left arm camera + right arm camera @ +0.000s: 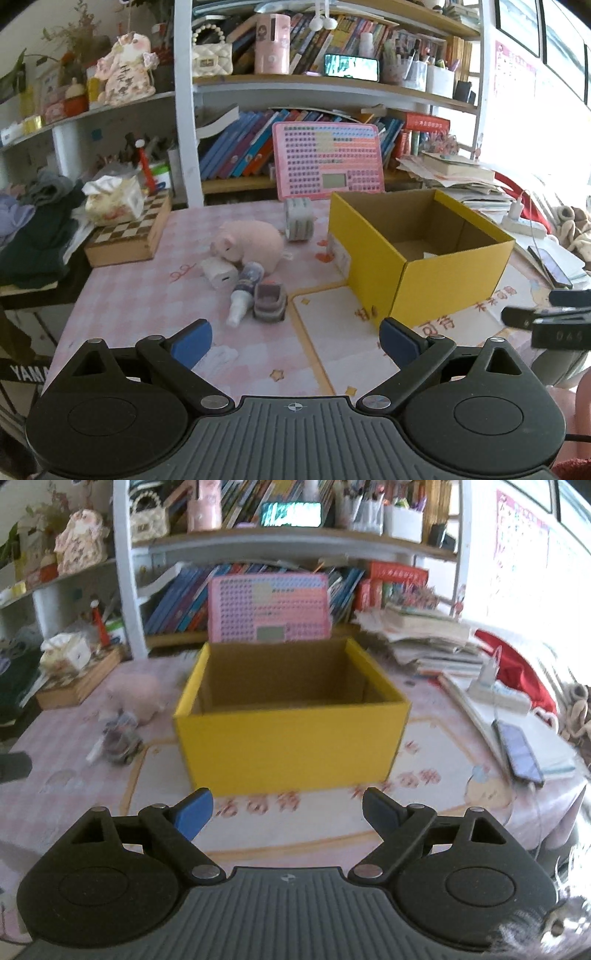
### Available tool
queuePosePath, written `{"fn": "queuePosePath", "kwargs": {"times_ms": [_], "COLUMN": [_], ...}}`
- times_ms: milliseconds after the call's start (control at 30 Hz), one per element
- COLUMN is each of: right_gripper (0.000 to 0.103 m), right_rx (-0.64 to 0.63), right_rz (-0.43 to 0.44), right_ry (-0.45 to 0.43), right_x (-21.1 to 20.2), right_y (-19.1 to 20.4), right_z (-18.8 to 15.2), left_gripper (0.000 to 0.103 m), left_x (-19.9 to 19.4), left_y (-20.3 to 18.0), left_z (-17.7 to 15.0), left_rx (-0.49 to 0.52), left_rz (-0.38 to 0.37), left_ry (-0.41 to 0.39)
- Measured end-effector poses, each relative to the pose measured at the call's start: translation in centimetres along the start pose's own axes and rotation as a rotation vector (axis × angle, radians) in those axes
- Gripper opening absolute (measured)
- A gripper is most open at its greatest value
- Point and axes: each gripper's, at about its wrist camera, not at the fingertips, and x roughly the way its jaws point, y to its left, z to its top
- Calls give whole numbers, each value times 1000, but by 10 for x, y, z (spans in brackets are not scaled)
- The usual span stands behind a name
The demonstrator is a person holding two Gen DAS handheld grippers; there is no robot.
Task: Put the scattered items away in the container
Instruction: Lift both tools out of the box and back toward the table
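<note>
An open yellow cardboard box (373, 243) stands on the pink checked tablecloth; it also shows in the right wrist view (288, 746). Left of it lie a pink plush pig (251, 242), a white charger block (219, 273), a small spray bottle (243, 291), a small grey case (270, 301) and a roll of tape (298, 218). My left gripper (295, 341) is open and empty, low over the cloth in front of these items. My right gripper (288, 812) is open and empty, in front of the box. The pig (138, 692) and a blurred cluster of items (118, 744) show left of the box.
A chessboard box (129, 232) with a tissue pack sits at the left. A pink toy tablet (328, 158) leans against the bookshelf behind. Stacked books and papers (424, 635), a power strip (498, 694) and a phone (519, 751) lie at the right.
</note>
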Motion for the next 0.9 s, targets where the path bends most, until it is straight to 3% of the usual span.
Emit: {"fn": "queuePosePath", "kwargs": {"times_ms": [300, 467, 667, 900], "right_gripper": [88, 88, 88, 86], "right_rx": [-77, -140, -119, -165], "right_rz": [86, 139, 172, 178], "right_ry": [85, 67, 28, 77], "right_x": [7, 10, 12, 17], "right_y": [44, 67, 89, 107], "right_z": [-12, -6, 9, -6], "left_gripper": [99, 99, 99, 99], "left_x": [-4, -5, -7, -10], "left_y": [13, 20, 28, 42], "left_z": [-17, -20, -23, -27], "left_rx": [-6, -7, -22, -60], "left_rz": [0, -4, 5, 26], "left_ry": [58, 74, 80, 85]}}
